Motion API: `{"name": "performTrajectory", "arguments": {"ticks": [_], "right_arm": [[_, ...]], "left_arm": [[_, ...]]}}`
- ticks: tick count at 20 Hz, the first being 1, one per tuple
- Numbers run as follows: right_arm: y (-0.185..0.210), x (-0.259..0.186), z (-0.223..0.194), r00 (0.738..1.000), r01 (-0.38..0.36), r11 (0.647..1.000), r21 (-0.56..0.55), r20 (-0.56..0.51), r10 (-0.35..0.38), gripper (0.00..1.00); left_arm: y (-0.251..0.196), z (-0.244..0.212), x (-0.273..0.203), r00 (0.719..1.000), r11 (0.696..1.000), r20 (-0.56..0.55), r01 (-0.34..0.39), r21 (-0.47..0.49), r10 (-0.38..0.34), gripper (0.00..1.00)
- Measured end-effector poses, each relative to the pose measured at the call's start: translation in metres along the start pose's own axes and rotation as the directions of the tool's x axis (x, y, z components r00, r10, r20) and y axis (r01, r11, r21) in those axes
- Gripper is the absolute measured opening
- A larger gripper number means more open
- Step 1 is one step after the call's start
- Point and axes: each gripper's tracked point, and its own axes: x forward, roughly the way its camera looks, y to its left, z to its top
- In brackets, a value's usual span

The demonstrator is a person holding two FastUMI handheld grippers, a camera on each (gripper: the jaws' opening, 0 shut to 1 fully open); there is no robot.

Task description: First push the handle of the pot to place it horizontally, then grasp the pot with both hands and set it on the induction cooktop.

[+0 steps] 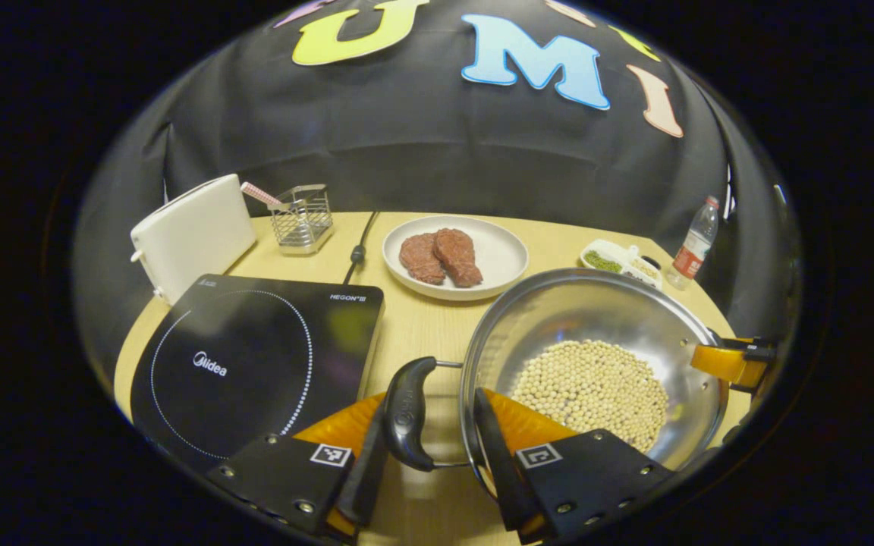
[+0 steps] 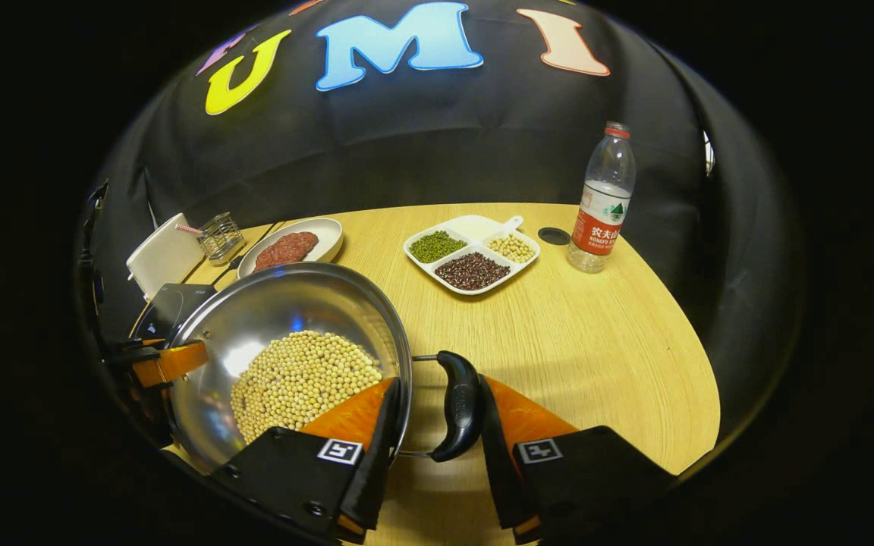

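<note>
Your induction cooktop (image 1: 255, 364) sits lower left in the left gripper view. The pot (image 1: 596, 356) of soybeans (image 1: 592, 390) sits lower right. Your left gripper (image 1: 431, 447) is spread around one pot handle (image 1: 409, 413). Your right gripper (image 2: 437, 436) is spread around the other handle (image 2: 458, 406).

Both views: warm, moderately bright lighting on the wooden table (image 2: 596, 341), dim toward backdrop. Light src overhead/front. Specular glare on the pot (image 1: 596, 318) inner wall, w/ a small bluish highlight in the right gripper view (image 2: 285, 303). Faint reflections on the glossy induction cooktop (image 1: 255, 356). Soft shadows under pot handles and beneath the plate (image 1: 498, 258). Heavy fisheye distortion: table edge bows, edge objs squeezed, e.g. the bottle (image 1: 695, 243) leans inward. Centre sharp; fingers at bottom slightly soft. Periphery darkens, vignetting. No motion blur seen.
</note>
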Motion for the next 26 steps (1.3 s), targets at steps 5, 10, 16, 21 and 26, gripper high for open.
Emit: {"name": "performTrajectory", "arguments": {"ticks": [5,10,16,21,26], "right_arm": [[0.001,0.0,0.001,1.0,0.005,1.0,-0.01,-0.007,-0.005,0.43],[0.001,-0.008,0.001,1.0,0.019,1.0,-0.017,-0.014,-0.02,0.42],[0.015,-0.039,0.015,1.0,0.021,0.999,-0.027,0.015,-0.021,0.42],[0.039,-0.059,0.018,0.999,0.029,1.0,-0.011,0.033,-0.029,0.42],[0.068,-0.08,0.02,0.997,0.047,0.999,0.009,0.056,-0.048,0.39]], "left_arm": [[-0.002,0.0,-0.001,1.0,1.0,-0.005,0.003,0.021,-0.003,0.55],[-0.004,0.005,-0.006,1.0,1.0,-0.009,0.01,0.03,-0.01,0.55],[0.006,0.019,-0.035,0.999,1.0,0.029,0.015,0.017,-0.016,0.55],[0.03,0.031,-0.058,0.999,0.999,0.048,0.024,0.031,-0.026,0.53],[0.057,0.044,-0.078,0.996,0.997,0.076,0.046,0.057,-0.05,0.55]]}}
